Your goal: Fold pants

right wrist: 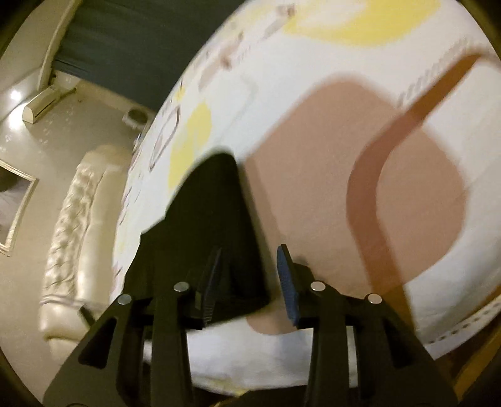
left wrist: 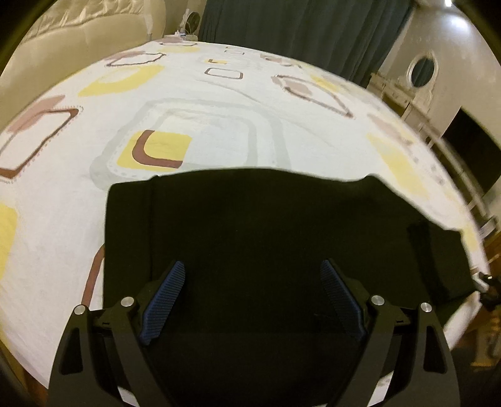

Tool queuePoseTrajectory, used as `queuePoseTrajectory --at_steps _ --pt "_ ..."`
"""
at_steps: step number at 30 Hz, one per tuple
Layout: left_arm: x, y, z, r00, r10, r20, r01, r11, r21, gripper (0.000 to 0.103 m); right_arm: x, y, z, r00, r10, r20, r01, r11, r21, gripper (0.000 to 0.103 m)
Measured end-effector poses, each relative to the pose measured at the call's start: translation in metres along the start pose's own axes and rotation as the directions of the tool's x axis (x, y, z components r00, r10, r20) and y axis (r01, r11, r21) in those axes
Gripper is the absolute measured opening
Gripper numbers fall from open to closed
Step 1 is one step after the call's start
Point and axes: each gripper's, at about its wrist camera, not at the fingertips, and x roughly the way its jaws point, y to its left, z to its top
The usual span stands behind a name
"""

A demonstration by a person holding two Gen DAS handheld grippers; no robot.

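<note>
Black pants (left wrist: pixel 266 225) lie spread flat on the patterned bed sheet (left wrist: pixel 200 94), filling the near middle of the left wrist view. My left gripper (left wrist: pixel 253 281) hovers over them with its blue pads (left wrist: pixel 162 300) set wide apart and nothing between them. In the right wrist view a pointed corner of the pants (right wrist: pixel 209 200) runs back between the fingers of my right gripper (right wrist: pixel 249 275). Its jaws stand partly apart. A strip of sheet shows between the cloth and the right pad (right wrist: pixel 286 281), so the pads do not press on the fabric.
The white sheet carries yellow, brown and grey shapes (right wrist: pixel 344 162). A cream tufted headboard (right wrist: pixel 69 225) lies left of the bed, with a dark curtain (left wrist: pixel 297 28) behind. A white dresser with an oval mirror (left wrist: pixel 421 72) stands at the right. The bed's edge (left wrist: pixel 469 219) is close on the right.
</note>
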Motion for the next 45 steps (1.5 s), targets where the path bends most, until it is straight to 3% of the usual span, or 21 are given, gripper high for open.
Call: queuePoseTrajectory --at_steps 2,4,9,13,16,18,24,26,29,31,32,33,35,38,45 --pt "-0.012 0.008 0.004 1.0 -0.028 0.014 0.028 0.999 -0.021 0.087 -0.01 0.021 0.001 0.998 0.01 0.058 -0.006 0.998 -0.066 0.043" --pt "-0.023 0.017 0.006 0.998 -0.05 0.029 0.051 0.998 -0.042 0.087 -0.007 0.042 -0.001 0.997 0.046 0.058 -0.039 0.992 -0.123 0.05" --pt "-0.03 0.065 0.005 0.996 -0.094 0.009 0.094 0.982 -0.164 0.087 0.044 0.078 -0.023 0.982 0.151 -0.114 -0.167 0.973 -0.156 0.053" --pt "-0.024 0.098 0.0 0.995 -0.101 -0.021 0.092 0.961 -0.26 0.087 0.082 0.084 -0.037 0.964 0.147 -0.22 -0.181 0.974 -0.14 0.056" --pt "-0.011 0.108 -0.004 0.981 -0.179 -0.075 0.148 0.938 -0.313 0.087 0.09 0.082 -0.039 0.965 0.139 -0.221 -0.171 0.976 -0.136 0.061" --pt "-0.005 0.108 -0.005 0.977 -0.188 -0.099 0.148 0.937 -0.316 0.087 0.089 0.082 -0.038 0.962 0.155 -0.225 -0.186 0.975 -0.125 0.062" --pt "0.003 0.115 0.0 0.955 -0.281 -0.093 0.228 0.899 -0.374 0.085 0.087 0.084 -0.044 0.964 0.17 -0.203 -0.2 0.97 -0.137 0.07" --pt "0.006 0.111 0.001 0.942 -0.317 -0.105 0.258 0.89 -0.376 0.079 0.086 0.085 -0.045 0.965 0.172 -0.2 -0.203 0.968 -0.146 0.072" --pt "0.011 0.1 0.005 0.942 -0.313 -0.122 0.25 0.895 -0.371 0.079 0.088 0.086 -0.047 0.966 0.174 -0.192 -0.204 0.967 -0.152 0.074" --pt "0.016 0.095 0.009 0.942 -0.306 -0.141 0.236 0.897 -0.374 0.063 0.088 0.087 -0.048 0.967 0.173 -0.189 -0.204 0.966 -0.159 0.075" --pt "0.019 0.094 0.01 0.944 -0.292 -0.157 0.216 0.901 -0.377 0.043 0.088 0.087 -0.048 0.967 0.174 -0.186 -0.205 0.966 -0.161 0.075" --pt "0.023 0.095 0.011 0.943 -0.279 -0.179 0.193 0.902 -0.386 0.03 0.088 0.087 -0.049 0.967 0.175 -0.184 -0.206 0.965 -0.161 0.075" --pt "0.027 0.099 0.012 0.936 -0.295 -0.192 0.193 0.887 -0.42 0.029 0.087 0.086 -0.049 0.967 0.177 -0.183 -0.208 0.964 -0.164 0.075" --pt "0.024 0.099 0.014 0.934 -0.293 -0.207 0.18 0.882 -0.435 0.019 0.086 0.086 -0.05 0.967 0.182 -0.179 -0.212 0.963 -0.168 0.077" --pt "0.009 0.09 0.02 0.947 -0.256 -0.192 0.154 0.891 -0.428 0.014 0.085 0.087 -0.05 0.966 0.199 -0.166 -0.225 0.961 -0.161 0.082"
